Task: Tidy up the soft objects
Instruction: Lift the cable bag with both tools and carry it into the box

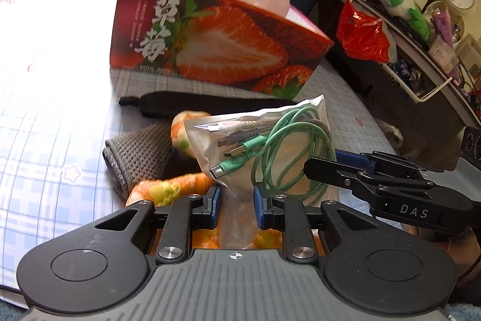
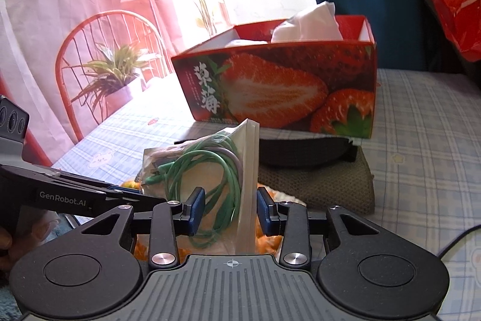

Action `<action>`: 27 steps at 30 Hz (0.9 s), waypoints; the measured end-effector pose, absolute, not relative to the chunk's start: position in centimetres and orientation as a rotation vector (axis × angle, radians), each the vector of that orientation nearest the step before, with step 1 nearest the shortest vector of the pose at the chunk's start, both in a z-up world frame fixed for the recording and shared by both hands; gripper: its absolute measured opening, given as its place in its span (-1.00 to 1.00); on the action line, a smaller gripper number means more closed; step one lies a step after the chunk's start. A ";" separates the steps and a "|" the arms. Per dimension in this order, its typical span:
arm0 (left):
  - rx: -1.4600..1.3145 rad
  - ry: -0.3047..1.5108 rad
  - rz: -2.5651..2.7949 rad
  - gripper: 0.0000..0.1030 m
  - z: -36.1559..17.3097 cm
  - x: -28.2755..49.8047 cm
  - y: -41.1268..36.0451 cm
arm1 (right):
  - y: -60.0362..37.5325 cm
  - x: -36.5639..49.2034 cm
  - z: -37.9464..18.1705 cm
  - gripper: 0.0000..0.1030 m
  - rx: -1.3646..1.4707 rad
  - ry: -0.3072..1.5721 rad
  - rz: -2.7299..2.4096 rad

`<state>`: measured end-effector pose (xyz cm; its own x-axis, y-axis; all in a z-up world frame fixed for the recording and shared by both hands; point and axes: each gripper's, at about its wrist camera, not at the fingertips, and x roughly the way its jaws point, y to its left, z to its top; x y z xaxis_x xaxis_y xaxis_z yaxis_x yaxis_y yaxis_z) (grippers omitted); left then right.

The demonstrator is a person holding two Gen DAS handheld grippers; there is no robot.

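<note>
The work surface is a bed covered by a blue plaid sheet (image 2: 421, 116). At its far side stands the open strawberry box (image 2: 279, 86), the largest item and, by judgement, the destination; white soft material (image 2: 306, 26) already protrudes from it.

Between box and grippers lie, in descending size: a grey knitted cloth (image 2: 318, 185), a black strap (image 1: 210, 104), an orange-and-yellow plush fabric (image 1: 168, 188), and a clear zip bag of cables (image 1: 264, 146) holding green and grey USB leads. The bag stands upright, raised above the plush fabric.

Left gripper (image 1: 237, 200): the blue pads stand a little apart, with the lower edge of the bag between them. Firm pad contact on the film cannot be confirmed from its own view.

Right gripper (image 2: 231, 209): the jaws are partly open around the bag's sealed side edge and a loop of green cable. Both pads appear just clear of the film.

Recommended procedure for the step in hand (judgement):
1. Close the right gripper on the flat sealed edge, not on the cable loop, which would roll under the pads.
2. Keep the bag vertical, so that the cables settle at the bottom.
3. Lift clear of the plush fabric before travelling to the box.
4. Lower into the free compartment beside the white material.

Legible markings:
- Box: two large white Chinese characters, 草莓, beside a halved strawberry. The smaller print is unreadable.
- Right gripper body: "DAS".
- Left gripper body: "GenRobot.AI".
</note>
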<state>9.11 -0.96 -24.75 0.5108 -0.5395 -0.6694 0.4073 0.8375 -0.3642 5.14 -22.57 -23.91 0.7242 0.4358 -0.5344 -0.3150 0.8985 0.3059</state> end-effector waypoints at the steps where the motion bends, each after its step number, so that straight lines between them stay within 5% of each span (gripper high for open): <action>1: -0.169 0.854 -0.578 -0.54 -24.5 9.1 -0.9 | -22.7 5.2 -23.6 -0.34 0.206 0.629 0.419; 27: -0.103 0.640 -0.624 -0.54 -13.4 21.7 -4.3 | -26.2 17.7 -13.4 -0.34 0.194 0.440 0.389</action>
